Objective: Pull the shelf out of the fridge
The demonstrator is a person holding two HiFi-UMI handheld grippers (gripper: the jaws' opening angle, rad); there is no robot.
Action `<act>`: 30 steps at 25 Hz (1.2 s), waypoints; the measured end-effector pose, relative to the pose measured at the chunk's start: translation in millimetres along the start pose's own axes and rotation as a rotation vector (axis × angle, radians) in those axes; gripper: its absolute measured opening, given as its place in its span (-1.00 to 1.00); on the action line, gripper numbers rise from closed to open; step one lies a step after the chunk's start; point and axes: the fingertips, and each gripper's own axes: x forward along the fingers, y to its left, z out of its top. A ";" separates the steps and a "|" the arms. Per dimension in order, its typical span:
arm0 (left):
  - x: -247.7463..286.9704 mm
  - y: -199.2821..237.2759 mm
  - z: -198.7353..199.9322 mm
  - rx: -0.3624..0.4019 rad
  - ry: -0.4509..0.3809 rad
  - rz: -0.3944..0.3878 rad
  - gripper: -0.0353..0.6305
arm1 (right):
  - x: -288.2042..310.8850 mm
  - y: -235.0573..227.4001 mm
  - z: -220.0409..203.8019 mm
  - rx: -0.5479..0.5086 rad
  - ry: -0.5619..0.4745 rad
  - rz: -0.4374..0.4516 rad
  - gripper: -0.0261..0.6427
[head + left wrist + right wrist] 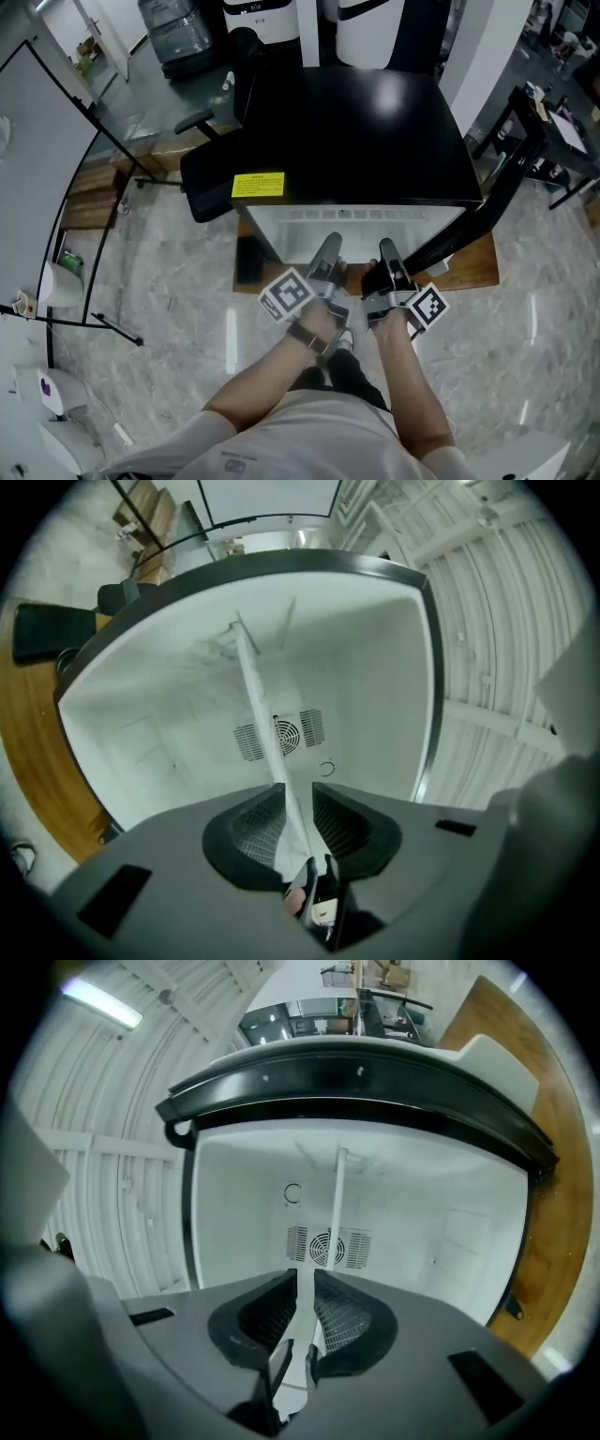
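Observation:
A small black fridge (pixel 356 131) stands open in front of me, its door (pixel 487 202) swung out to the right. The white shelf (pixel 356 225) shows at the fridge mouth in the head view. Both grippers reach its front edge side by side, the left gripper (pixel 328 255) next to the right gripper (pixel 388 255). In the left gripper view the shelf (pixel 255 700) runs edge-on between the jaws, and the left gripper (pixel 298 822) is shut on it. In the right gripper view the shelf (pixel 334 1204) likewise passes between the jaws of the right gripper (pixel 307 1302), which is shut on it.
The fridge sits on a wooden board (pixel 473 267) on a marble floor. A black office chair (pixel 211 173) stands close at the fridge's left. A fan vent (pixel 326 1246) marks the fridge's back wall. A thin black stand (pixel 94 319) lies at far left.

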 end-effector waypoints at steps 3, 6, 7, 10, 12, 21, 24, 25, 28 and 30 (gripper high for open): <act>18.2 11.5 6.7 -0.038 -0.041 0.014 -0.62 | 22.1 -15.2 6.7 0.025 -0.002 -0.011 -0.71; 32.3 19.1 15.4 -0.048 -0.086 0.023 -0.61 | 41.7 -23.2 11.9 0.052 0.010 -0.009 -0.66; 36.0 20.5 18.6 -0.046 -0.098 0.023 -0.60 | 46.9 -25.1 13.3 0.055 0.015 -0.010 -0.66; 45.7 25.3 27.6 -0.050 -0.126 0.026 -0.60 | 61.0 -29.6 14.8 0.065 0.033 -0.012 -0.64; 50.8 30.0 32.8 -0.066 -0.143 0.030 -0.60 | 70.1 -32.6 13.1 0.084 0.049 -0.011 -0.64; 63.3 36.8 48.3 -0.085 -0.189 -0.014 -0.77 | 100.2 -38.3 12.0 0.148 0.069 0.032 -0.71; 64.6 31.3 48.1 -0.129 -0.201 -0.066 -0.79 | 103.2 -35.0 12.7 0.142 0.063 0.050 -0.78; 65.5 28.8 48.1 -0.146 -0.203 -0.083 -0.79 | 103.0 -35.0 13.0 0.137 0.062 0.052 -0.78; 66.0 26.5 47.8 -0.171 -0.204 -0.100 -0.81 | 102.1 -35.3 13.5 0.125 0.057 0.047 -0.79; 64.6 24.2 45.9 -0.184 -0.202 -0.107 -0.81 | 99.8 -34.5 13.0 0.126 0.053 0.044 -0.79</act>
